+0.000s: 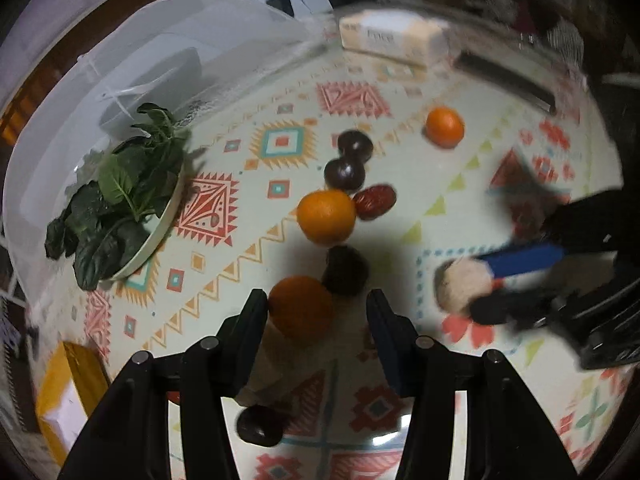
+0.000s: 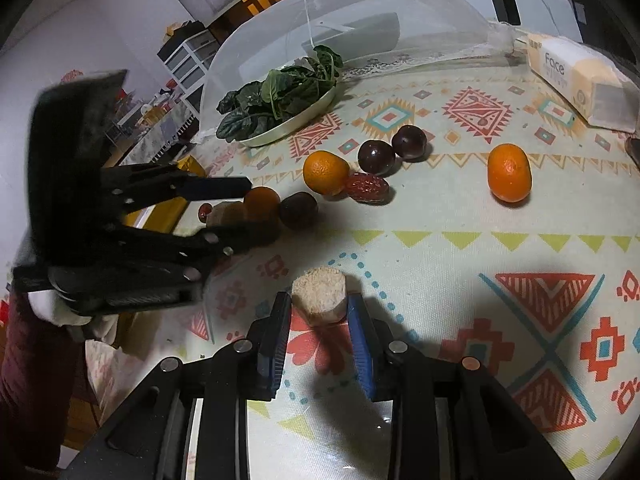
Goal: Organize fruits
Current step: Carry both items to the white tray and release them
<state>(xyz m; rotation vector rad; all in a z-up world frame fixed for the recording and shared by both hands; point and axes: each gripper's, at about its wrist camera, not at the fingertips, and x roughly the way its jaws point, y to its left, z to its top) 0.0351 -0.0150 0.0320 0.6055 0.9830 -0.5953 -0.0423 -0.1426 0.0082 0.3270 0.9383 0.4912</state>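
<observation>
Three oranges, several dark plums and red dates lie on the patterned tablecloth (image 1: 460,208). My left gripper (image 1: 316,300) hangs over the near orange (image 1: 300,308). That orange sits between the fingertips against the left finger, with a gap on the other side. A tan block (image 1: 260,360) lies along that finger. Behind it are a plum (image 1: 346,272), a second orange (image 1: 326,216), a red date (image 1: 374,201) and two plums (image 1: 344,174). The third orange (image 2: 509,172) lies apart on the right. My right gripper (image 2: 319,300) is shut on a beige cork-like cylinder (image 2: 318,290).
A plate of leafy greens (image 2: 292,124) sits half under a clear mesh food cover (image 2: 360,12) at the back left. A tissue pack (image 2: 568,72) lies at the back right. A yellow box (image 1: 68,392) stands beyond the table's left edge. Another dark fruit (image 1: 258,426) lies under the left gripper.
</observation>
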